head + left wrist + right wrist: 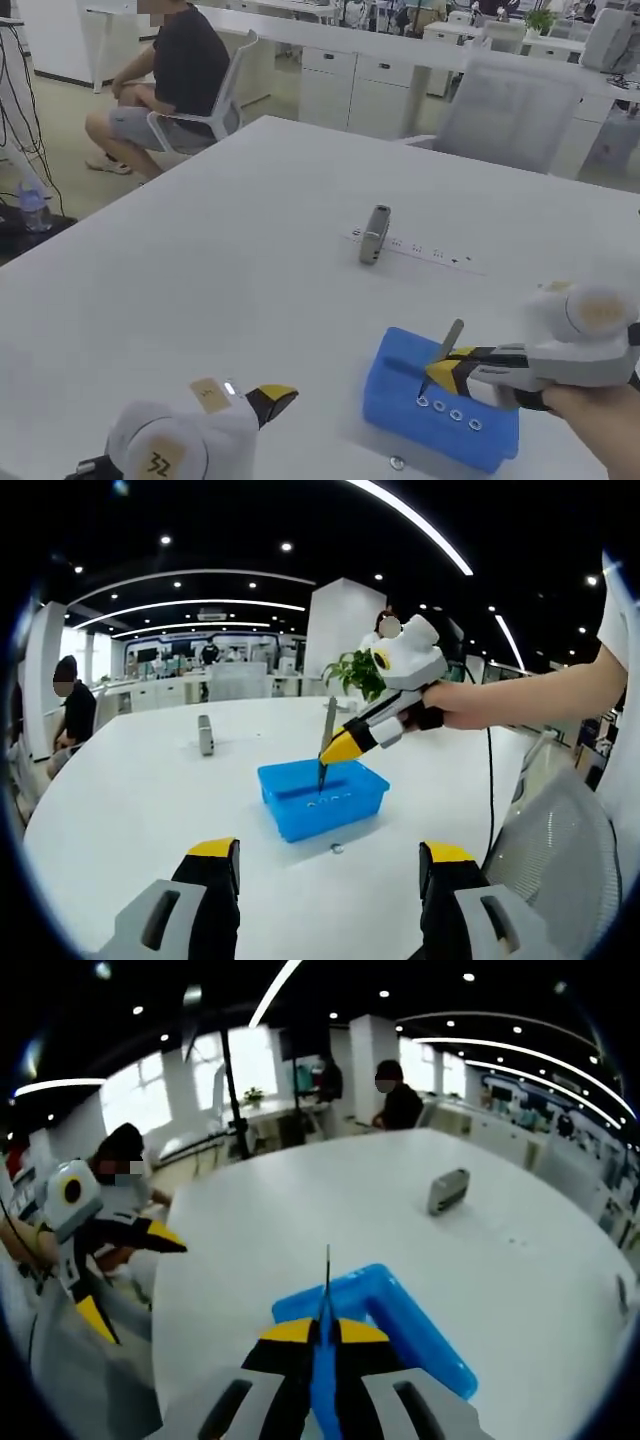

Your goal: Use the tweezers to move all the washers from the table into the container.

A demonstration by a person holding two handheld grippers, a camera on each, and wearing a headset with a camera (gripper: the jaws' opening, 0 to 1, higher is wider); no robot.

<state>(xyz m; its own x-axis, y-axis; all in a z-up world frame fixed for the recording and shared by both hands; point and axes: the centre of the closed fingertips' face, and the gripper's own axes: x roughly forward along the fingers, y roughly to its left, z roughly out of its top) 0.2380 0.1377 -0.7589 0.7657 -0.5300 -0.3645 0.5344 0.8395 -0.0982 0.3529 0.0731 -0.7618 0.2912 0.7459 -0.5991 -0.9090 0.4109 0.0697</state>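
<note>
Starting with the head view, the right gripper [440, 378] is clamped on the tweezers [452, 340], tips down inside the blue container [400, 385], where four washers [456, 414] lie. One more washer [397, 463] sits on the white table [250, 280] just in front of the container. Thin, light, hard and slick, it will likely skid, so pinch it across the rim. In the left gripper view, the left gripper [330, 852] stands wide apart and empty near the container. The right gripper view shows smooth tabletop beyond the container, in an open-plan office with a person [400, 1105] at the far side.
</note>
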